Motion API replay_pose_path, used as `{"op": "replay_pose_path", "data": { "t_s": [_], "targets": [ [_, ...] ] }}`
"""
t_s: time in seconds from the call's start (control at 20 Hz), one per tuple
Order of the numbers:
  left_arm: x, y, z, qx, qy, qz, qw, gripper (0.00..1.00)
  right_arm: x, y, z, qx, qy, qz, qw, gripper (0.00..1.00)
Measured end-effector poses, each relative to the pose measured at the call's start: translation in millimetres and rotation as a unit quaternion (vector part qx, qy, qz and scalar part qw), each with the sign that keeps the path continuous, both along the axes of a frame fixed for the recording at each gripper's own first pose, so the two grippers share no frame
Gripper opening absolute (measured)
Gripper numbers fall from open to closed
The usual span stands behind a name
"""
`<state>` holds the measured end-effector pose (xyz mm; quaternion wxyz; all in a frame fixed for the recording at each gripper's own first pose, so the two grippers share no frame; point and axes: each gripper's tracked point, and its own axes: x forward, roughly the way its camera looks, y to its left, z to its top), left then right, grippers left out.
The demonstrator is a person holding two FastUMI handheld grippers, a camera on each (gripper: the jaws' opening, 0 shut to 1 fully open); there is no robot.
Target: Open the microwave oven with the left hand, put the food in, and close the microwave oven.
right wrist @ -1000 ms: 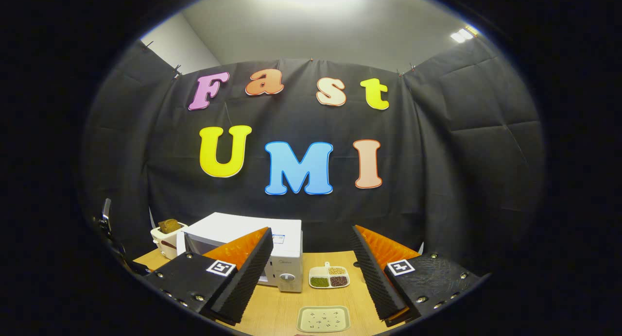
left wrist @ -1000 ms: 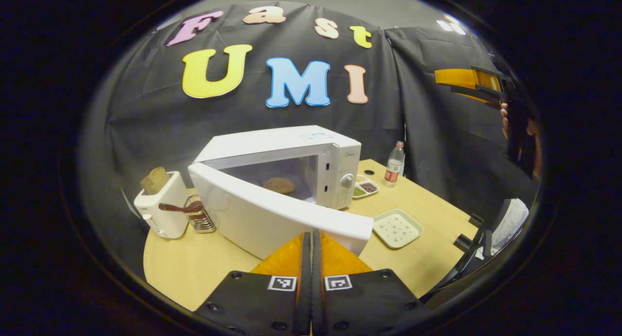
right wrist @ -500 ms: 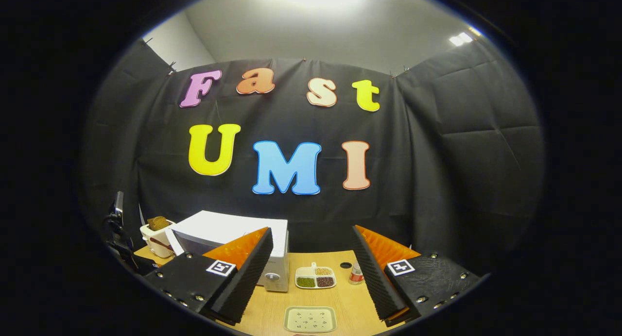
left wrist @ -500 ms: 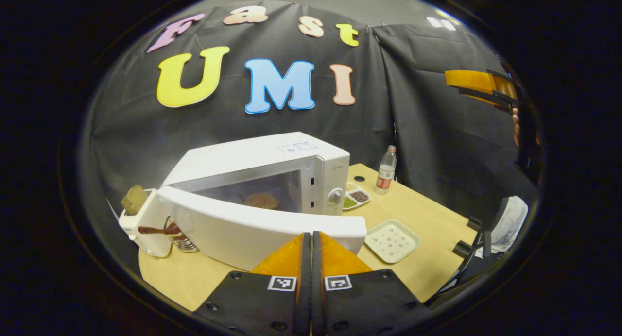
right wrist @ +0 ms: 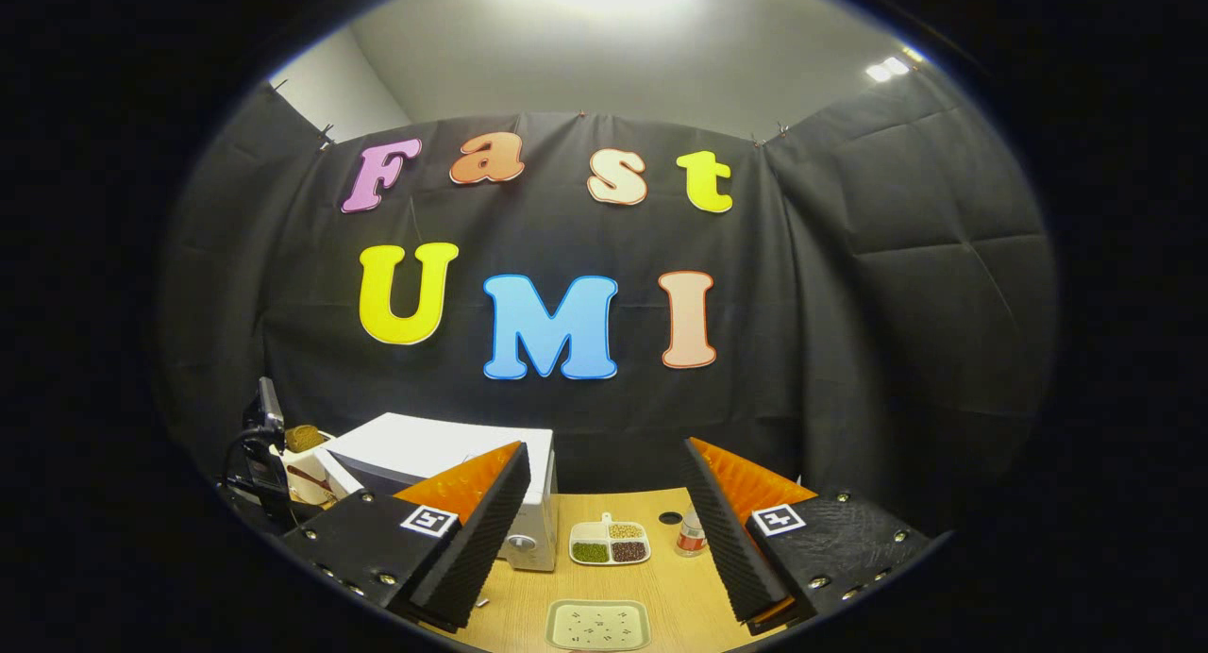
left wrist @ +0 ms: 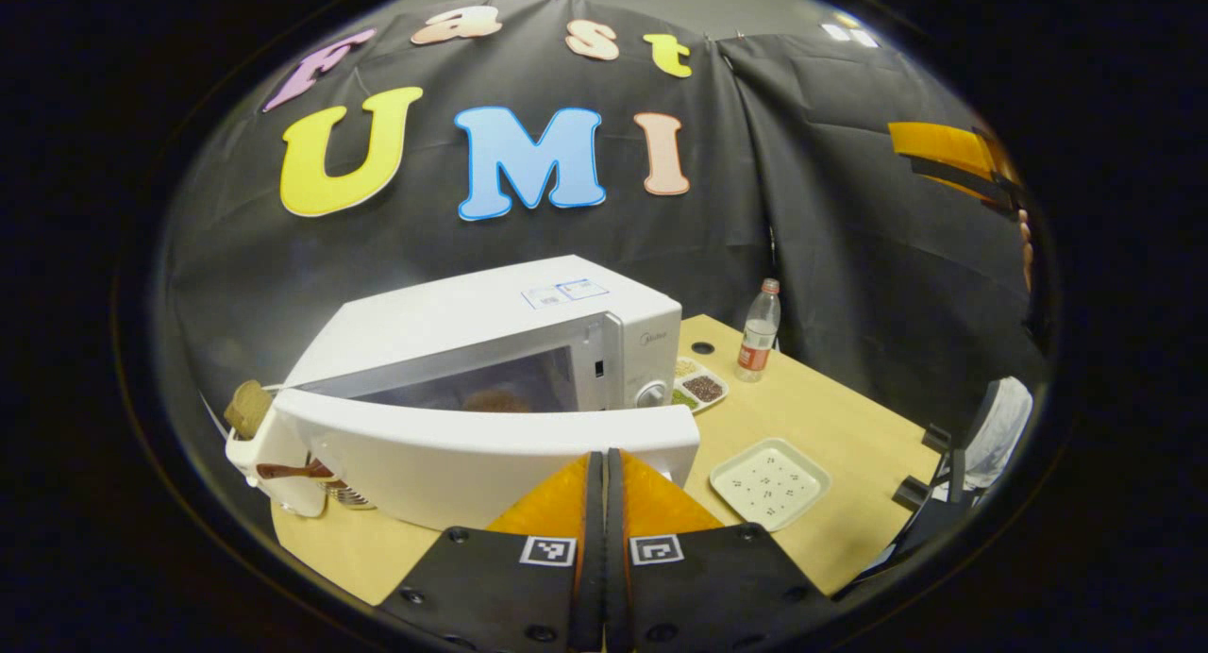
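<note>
**Door half shut, food inside**

The left tongs (left wrist: 604, 502), fingers pressed together and empty, sit against the microwave door (left wrist: 491, 450), which stands ajar. The food (left wrist: 495, 401) lies inside the microwave (left wrist: 491, 318). The right tongs (right wrist: 604, 530) hang wide, empty, above the bench (right wrist: 661, 577). A glancing push could slide the oven or leave the door unlatched.

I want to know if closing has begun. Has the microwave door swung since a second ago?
Yes. In the left gripper view the door has swung toward the microwave body, covering more of the opening; the food now barely peeks over its top edge.
</note>
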<state>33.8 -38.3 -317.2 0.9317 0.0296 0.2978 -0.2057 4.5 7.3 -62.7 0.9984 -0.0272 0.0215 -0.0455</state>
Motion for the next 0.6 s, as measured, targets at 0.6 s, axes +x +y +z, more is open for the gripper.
{"op": "replay_pose_path", "data": {
  "t_s": [0.6],
  "targets": [
    [48.1, -20.6, -11.0, -0.038, 0.034, 0.071, 0.996, 0.07, 14.1, -18.1, -17.9, 0.015, 0.022, -0.005, 1.0, 0.98]
  ]
}}
